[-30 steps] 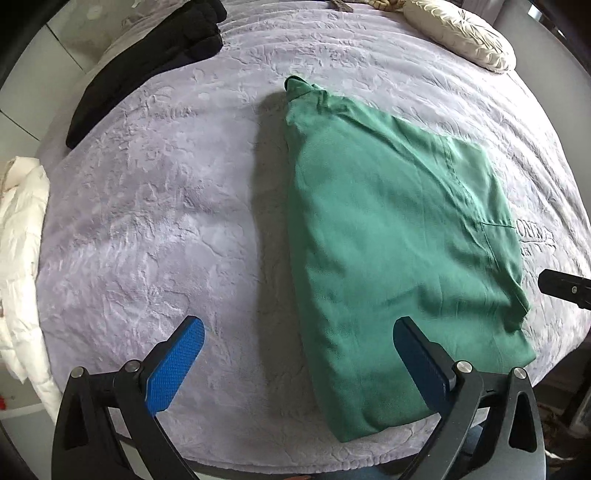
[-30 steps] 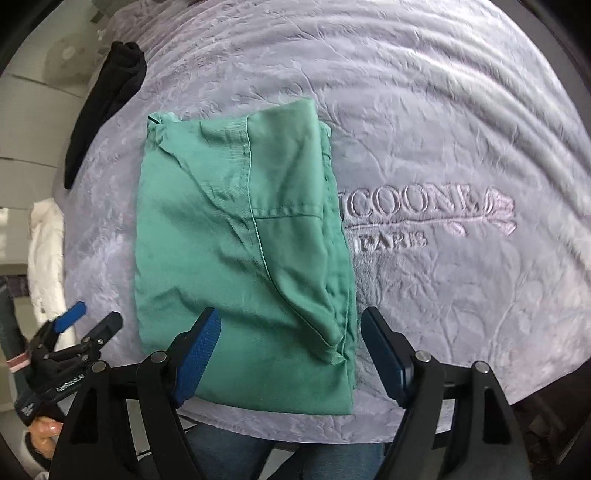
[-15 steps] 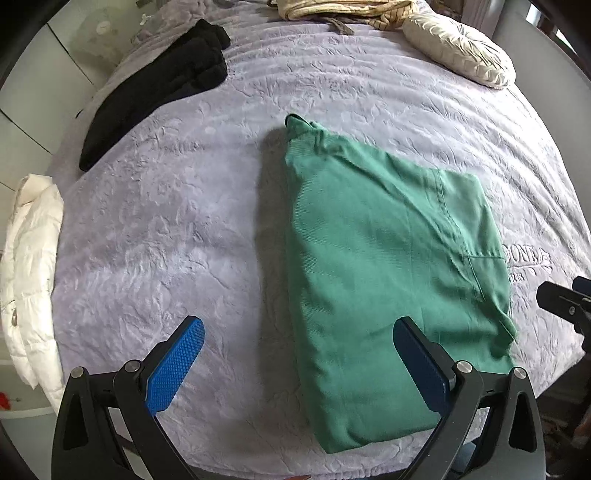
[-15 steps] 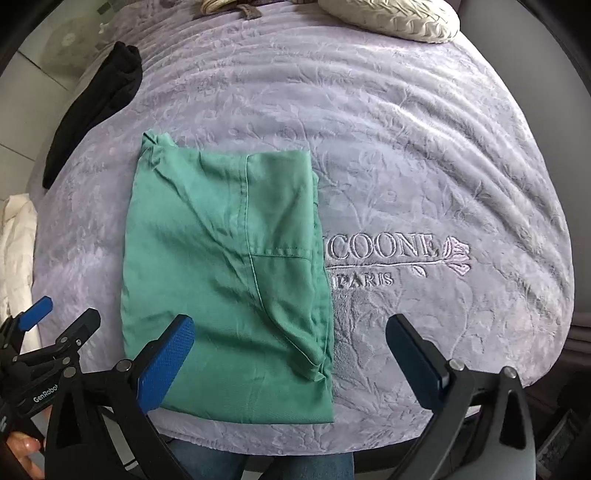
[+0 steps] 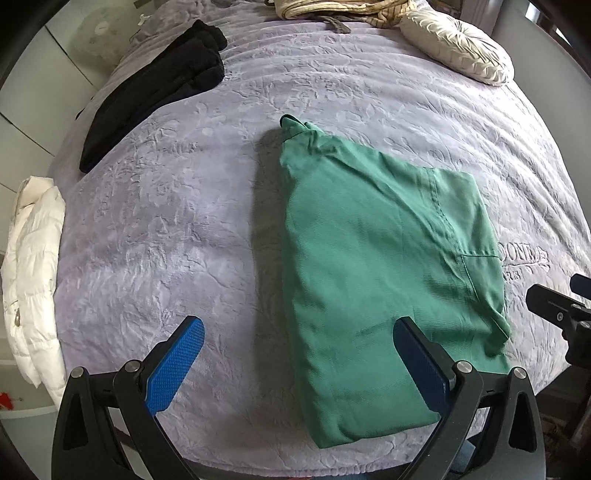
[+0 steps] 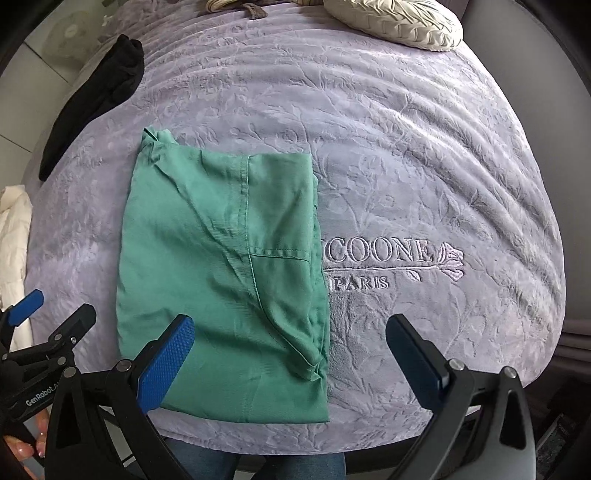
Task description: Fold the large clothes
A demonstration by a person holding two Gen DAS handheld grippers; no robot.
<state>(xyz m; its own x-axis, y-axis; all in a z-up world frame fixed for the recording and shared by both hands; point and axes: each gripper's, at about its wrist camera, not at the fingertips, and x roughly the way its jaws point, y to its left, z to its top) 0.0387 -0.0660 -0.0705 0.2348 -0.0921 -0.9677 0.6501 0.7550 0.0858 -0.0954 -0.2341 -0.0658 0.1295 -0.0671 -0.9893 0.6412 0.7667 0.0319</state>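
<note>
Soft daylight, sharp centre, strong fisheye bending, perhaps slight haze

Open blanket (image 5: 177,229) left of green garment (image 5: 376,266) — black clothes (image 5: 155,92), cushion (image 5: 458,51) block far edge.

place: home bedroom | evidence: bed (image 6: 406,147) under embossed lilac blanket filling the frame | cream pillow (image 6: 395,22) top right | clothes (image 5: 155,92) upper left

Left tongs (image 5: 297,365) hang spread wide above the bed (image 5: 184,229), nothing between the blue pads. Folded green garment (image 5: 380,266) lies flat, right of centre. Black clothing (image 5: 155,88) upper left; white jacket (image 5: 31,273) left edge; cream cushion (image 5: 458,46) upper right.
</note>
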